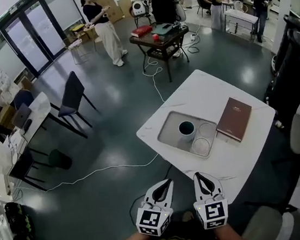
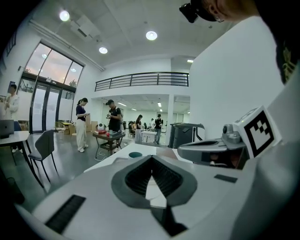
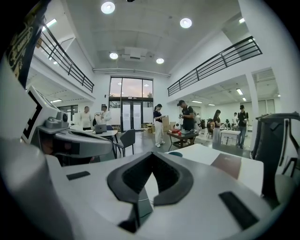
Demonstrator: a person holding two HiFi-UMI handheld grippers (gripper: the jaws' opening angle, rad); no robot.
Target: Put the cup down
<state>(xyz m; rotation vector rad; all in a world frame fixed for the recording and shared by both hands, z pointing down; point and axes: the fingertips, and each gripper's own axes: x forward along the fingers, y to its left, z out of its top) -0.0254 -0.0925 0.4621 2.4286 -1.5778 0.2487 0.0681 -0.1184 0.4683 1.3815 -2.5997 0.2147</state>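
Observation:
A white cup (image 1: 186, 129) with a dark inside stands upright on a grey tray (image 1: 168, 134) on the white table (image 1: 201, 91). Nothing grips it. Both grippers hover side by side at the table's near edge, well short of the tray. My left gripper (image 1: 167, 183) is shut and empty, and my right gripper (image 1: 199, 175) is shut and empty too. In the left gripper view the cup (image 2: 135, 154) shows far beyond the closed left gripper (image 2: 151, 157). The right gripper view has the cup (image 3: 176, 153) small and distant past the closed right gripper (image 3: 151, 155).
Two round lids (image 1: 201, 146) lie on the tray to the right of the cup. A brown book (image 1: 234, 119) lies on the table's right side. A dark chair (image 1: 71, 97), a cable on the floor and several people stand further off.

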